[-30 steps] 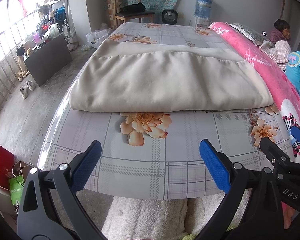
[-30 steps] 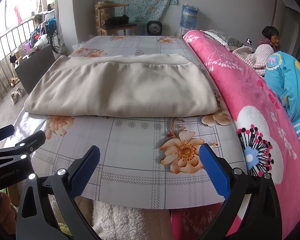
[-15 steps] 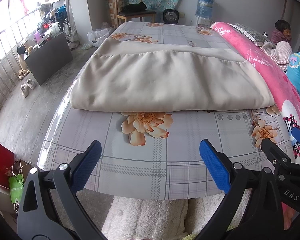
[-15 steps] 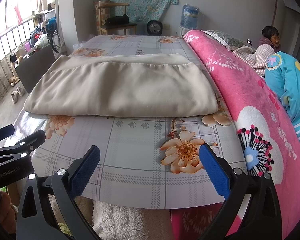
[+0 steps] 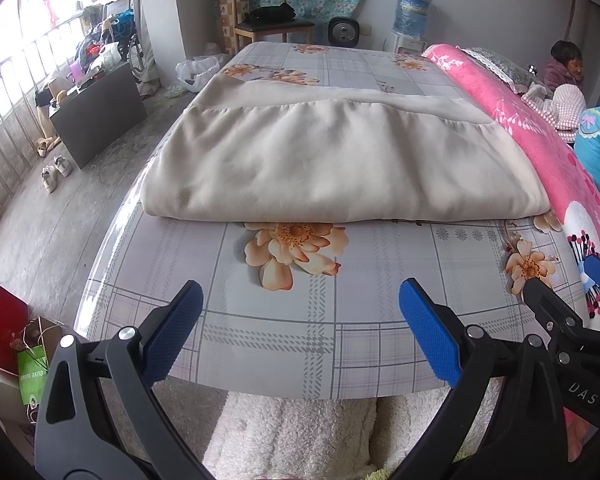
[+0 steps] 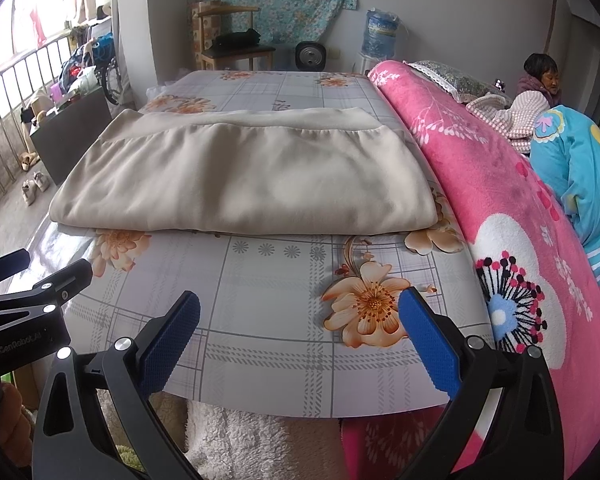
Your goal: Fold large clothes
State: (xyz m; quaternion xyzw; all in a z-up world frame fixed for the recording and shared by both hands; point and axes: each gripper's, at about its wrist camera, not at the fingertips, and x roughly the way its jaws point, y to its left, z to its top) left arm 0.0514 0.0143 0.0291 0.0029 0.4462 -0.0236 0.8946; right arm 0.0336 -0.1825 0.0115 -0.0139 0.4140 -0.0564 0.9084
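A large beige garment (image 5: 340,160) (image 6: 244,180) lies folded into a flat rectangle on the floral grey table cover (image 5: 300,320) (image 6: 284,280). Its folded edge faces me and a lighter band runs along its far side. My left gripper (image 5: 300,320) hangs open near the table's front edge, well short of the garment, nothing between its blue pads. My right gripper (image 6: 300,324) is open too, at the same front edge, to the right of the left one. Each gripper's black frame shows in the other's view.
A pink flowered blanket (image 6: 500,220) lies along the table's right side, with a blue one (image 6: 580,160) beyond. A person (image 6: 540,80) sits at the far right. White fleece (image 5: 300,432) hangs below the front edge. Left floor holds a dark box (image 5: 96,116), shoes, bags.
Both grippers have edged slightly forward toward the table; the folded garment has not moved. Both stay open.
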